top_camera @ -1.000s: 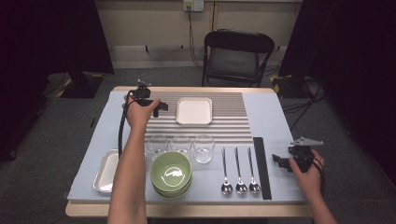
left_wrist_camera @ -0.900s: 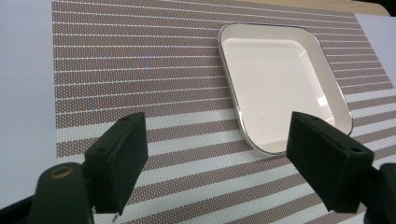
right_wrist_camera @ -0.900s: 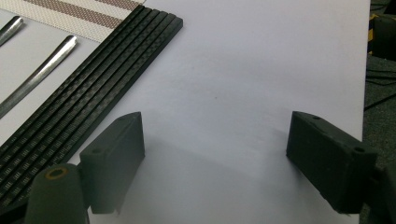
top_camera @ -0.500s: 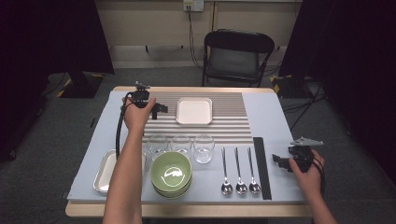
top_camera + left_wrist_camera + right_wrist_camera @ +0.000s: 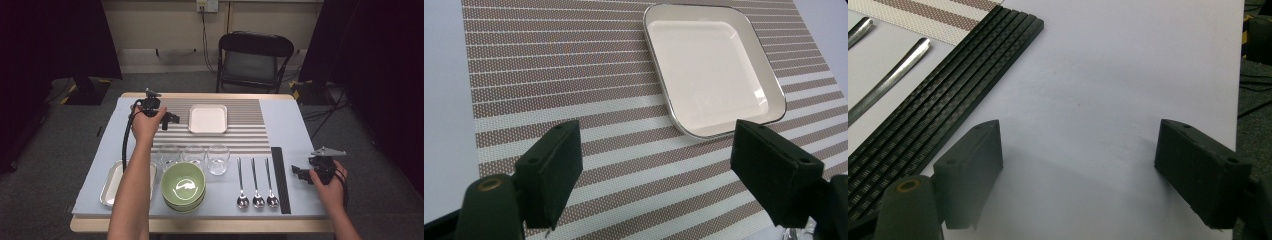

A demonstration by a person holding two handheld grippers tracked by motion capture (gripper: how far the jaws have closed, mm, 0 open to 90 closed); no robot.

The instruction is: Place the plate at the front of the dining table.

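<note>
My left gripper [image 5: 169,120] hovers over the striped placemat [image 5: 250,127] at the far left, open and empty, its jaws [image 5: 654,170] spread wide. A white square plate [image 5: 208,118] lies on the mat just right of it; in the left gripper view the plate [image 5: 711,62] sits ahead and to the right. My right gripper [image 5: 300,173] rests at the table's right near edge, open with nothing between its jaws [image 5: 1078,175], over bare pale tabletop [image 5: 1128,65].
Three clear glasses [image 5: 194,155] stand in a row in front of the mat. A green bowl [image 5: 183,185] and a metal tray [image 5: 112,184] sit near the front left. Three spoons [image 5: 257,180] and a black ridged strip [image 5: 280,175] lie left of the right gripper.
</note>
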